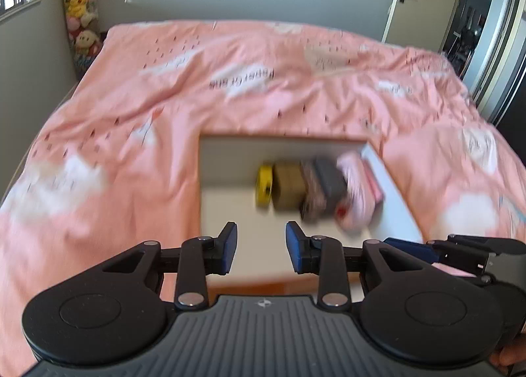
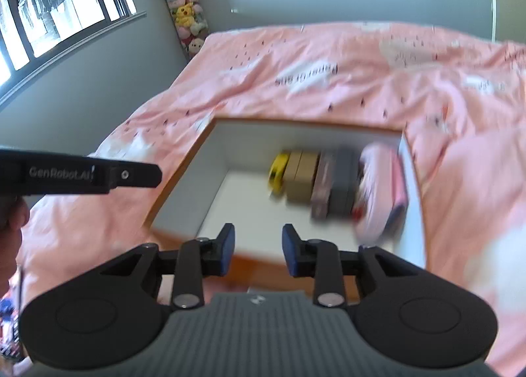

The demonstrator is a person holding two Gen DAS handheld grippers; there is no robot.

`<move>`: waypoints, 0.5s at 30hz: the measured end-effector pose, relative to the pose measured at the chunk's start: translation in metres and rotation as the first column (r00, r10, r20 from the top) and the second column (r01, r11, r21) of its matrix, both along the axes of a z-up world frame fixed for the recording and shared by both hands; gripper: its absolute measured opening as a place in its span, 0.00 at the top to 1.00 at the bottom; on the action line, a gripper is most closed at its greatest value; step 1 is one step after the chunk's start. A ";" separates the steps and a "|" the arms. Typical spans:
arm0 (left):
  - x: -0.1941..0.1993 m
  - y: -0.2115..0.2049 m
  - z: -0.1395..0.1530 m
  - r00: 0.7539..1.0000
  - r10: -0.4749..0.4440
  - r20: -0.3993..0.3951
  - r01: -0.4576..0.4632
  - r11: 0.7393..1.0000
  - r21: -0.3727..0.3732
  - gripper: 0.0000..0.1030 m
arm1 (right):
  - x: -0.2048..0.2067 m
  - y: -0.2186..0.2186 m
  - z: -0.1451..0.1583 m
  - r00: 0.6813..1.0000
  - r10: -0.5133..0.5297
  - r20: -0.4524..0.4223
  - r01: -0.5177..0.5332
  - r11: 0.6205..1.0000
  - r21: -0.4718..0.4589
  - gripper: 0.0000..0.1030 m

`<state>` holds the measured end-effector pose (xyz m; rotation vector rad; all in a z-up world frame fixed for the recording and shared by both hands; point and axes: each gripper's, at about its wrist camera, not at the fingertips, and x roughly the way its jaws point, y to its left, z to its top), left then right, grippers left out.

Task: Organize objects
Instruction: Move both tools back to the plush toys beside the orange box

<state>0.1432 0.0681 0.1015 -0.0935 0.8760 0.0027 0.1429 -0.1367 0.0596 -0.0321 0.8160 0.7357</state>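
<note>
Boxes [image 2: 332, 179] beyond empty right gripper [image 2: 258, 250]

Both wrist views look steeply down, near, sharing the white box [image 1: 230, 153] on the pink bed [image 2: 328, 58].

home bedroom: pink-quilted bed [image 1: 230, 87]
</note>
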 end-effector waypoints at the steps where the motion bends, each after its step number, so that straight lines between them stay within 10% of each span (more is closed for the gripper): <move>1: -0.009 0.000 -0.006 1.000 -0.001 -0.023 0.001 1.000 -0.003 0.64 | -0.009 -0.002 -0.005 1.000 0.000 -0.028 0.000 1.000 -0.002 0.65; 15: -0.096 0.019 -0.085 0.962 0.116 -0.245 -0.115 0.993 0.020 0.64 | -0.083 0.011 -0.077 0.963 0.035 -0.269 -0.070 0.990 -0.119 0.54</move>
